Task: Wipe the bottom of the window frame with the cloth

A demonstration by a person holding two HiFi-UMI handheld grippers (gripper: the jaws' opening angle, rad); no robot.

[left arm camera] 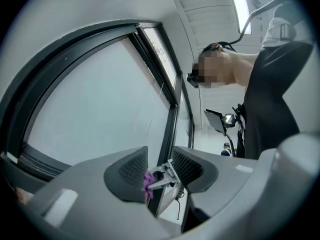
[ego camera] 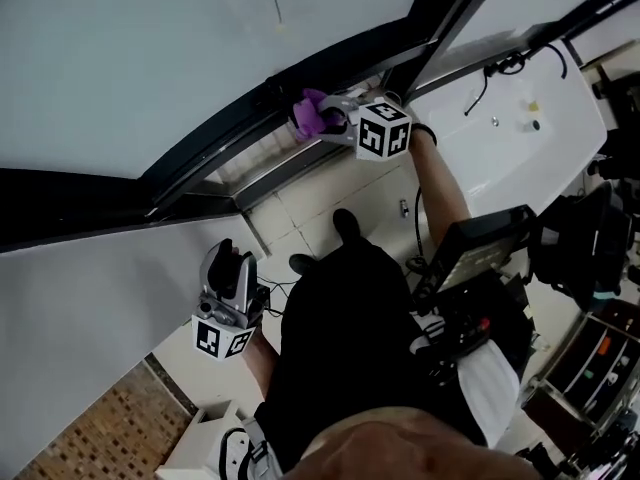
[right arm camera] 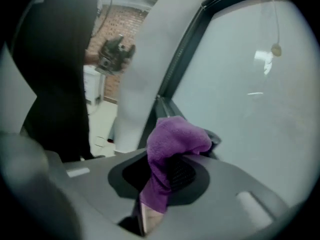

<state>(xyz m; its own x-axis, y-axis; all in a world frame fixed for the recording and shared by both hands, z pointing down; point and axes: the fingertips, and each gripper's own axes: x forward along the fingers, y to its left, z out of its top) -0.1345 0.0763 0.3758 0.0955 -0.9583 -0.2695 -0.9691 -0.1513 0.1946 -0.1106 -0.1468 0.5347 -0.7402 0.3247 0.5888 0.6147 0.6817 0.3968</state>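
Nearest, the left gripper [ego camera: 233,260] is held low beside the person's dark shirt [ego camera: 345,348], with its jaws spread and nothing between them. Farther out, the right gripper [ego camera: 338,120] is clamped on the purple cloth [ego camera: 308,114]. The cloth is bunched against the bottom rail of the dark window frame [ego camera: 215,143], just below the glass [ego camera: 150,58].
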